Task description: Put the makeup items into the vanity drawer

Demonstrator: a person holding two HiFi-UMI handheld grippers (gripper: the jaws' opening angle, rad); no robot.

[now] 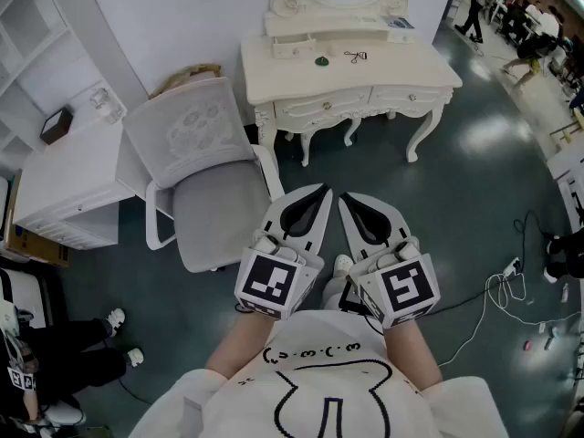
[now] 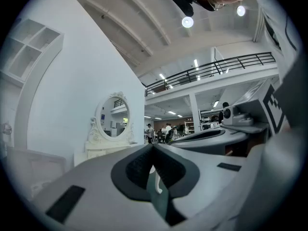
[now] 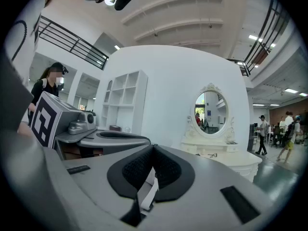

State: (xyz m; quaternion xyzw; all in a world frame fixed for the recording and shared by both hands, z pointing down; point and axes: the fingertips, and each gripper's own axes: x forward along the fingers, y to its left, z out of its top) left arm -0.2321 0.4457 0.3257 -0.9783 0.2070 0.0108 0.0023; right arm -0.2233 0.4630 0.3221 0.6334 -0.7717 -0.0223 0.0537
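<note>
The makeup items, a dark eyelash curler (image 1: 356,56) and a small green piece (image 1: 321,60), are lying on top of the vanity (image 1: 274,78), well ahead of both grippers and out of reach. The vanity drawer (image 1: 321,106) in the front panel below them is sitting flush and looks closed.

Judged step: the approach is in hand, with nothing picked up and no drawer opened.

The next move calls for closing the distance to the vanity. One gripper's jaws then need spreading to take the drawer knob and pull.

The left gripper (image 1: 323,190) and right gripper (image 1: 348,197) are pointing level at the vanity, side by side in front of the torso. Both are pressing their pads together on nothing. A grey chair (image 1: 196,185) is standing ahead and left of the left gripper.
</note>
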